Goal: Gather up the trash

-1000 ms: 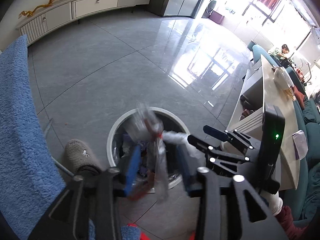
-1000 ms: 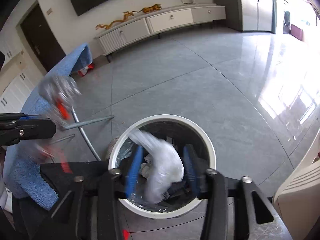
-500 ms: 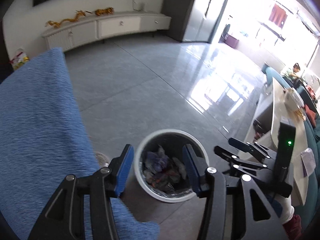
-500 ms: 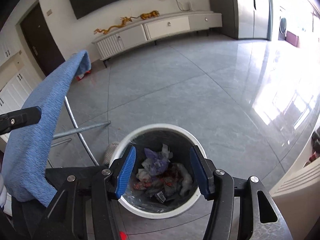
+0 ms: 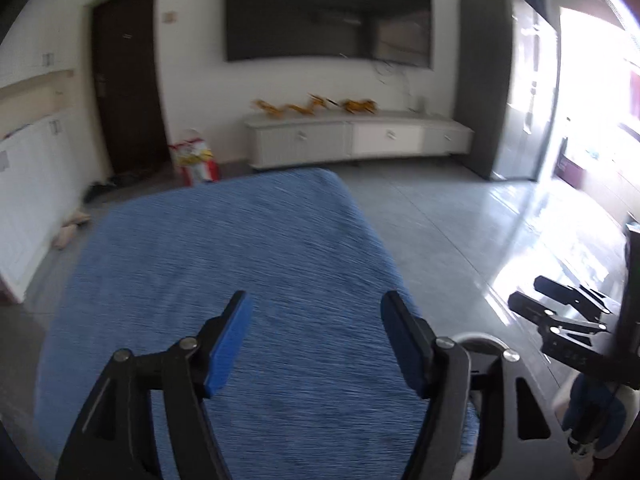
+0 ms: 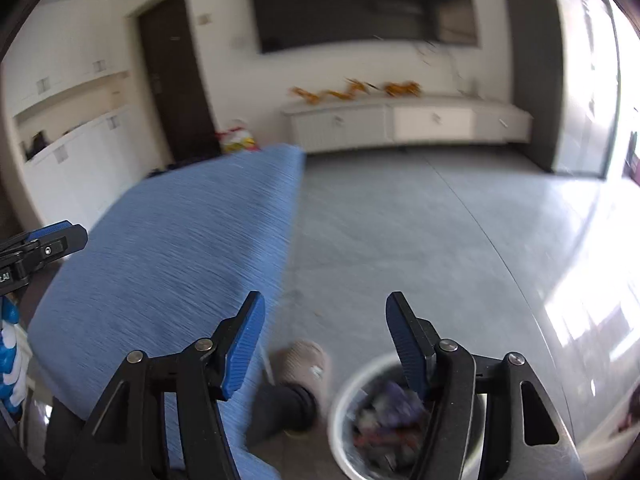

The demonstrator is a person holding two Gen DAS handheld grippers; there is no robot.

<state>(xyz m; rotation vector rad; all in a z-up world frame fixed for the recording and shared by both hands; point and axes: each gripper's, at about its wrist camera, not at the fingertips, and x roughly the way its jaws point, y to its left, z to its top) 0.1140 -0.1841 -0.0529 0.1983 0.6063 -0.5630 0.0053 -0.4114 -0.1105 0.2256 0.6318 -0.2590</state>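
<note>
A round white trash bin (image 6: 352, 396) stands on the floor at the lower right of the right wrist view, with several crumpled pieces of trash (image 6: 384, 420) inside. My right gripper (image 6: 324, 338) hangs above and left of it, its jaws opening with nothing between them. My left gripper (image 5: 316, 340) is over a blue towel-covered surface (image 5: 240, 264), its jaws also opening and empty. Only a sliver of the bin rim (image 5: 480, 338) shows behind its right finger. The right gripper (image 5: 560, 312) appears at the right edge of the left wrist view.
A person's slippered foot (image 6: 304, 364) stands on the grey tiled floor (image 6: 420, 240) just left of the bin. A white low cabinet (image 5: 356, 140) with orange figurines lines the far wall under a dark TV (image 5: 328, 12). A dark door (image 5: 124, 92) is at left.
Both grippers let their trash drop into the bin, then rose and tilted up and left. The blue surface now fills the left wrist view and the bin sits low in frame.
</note>
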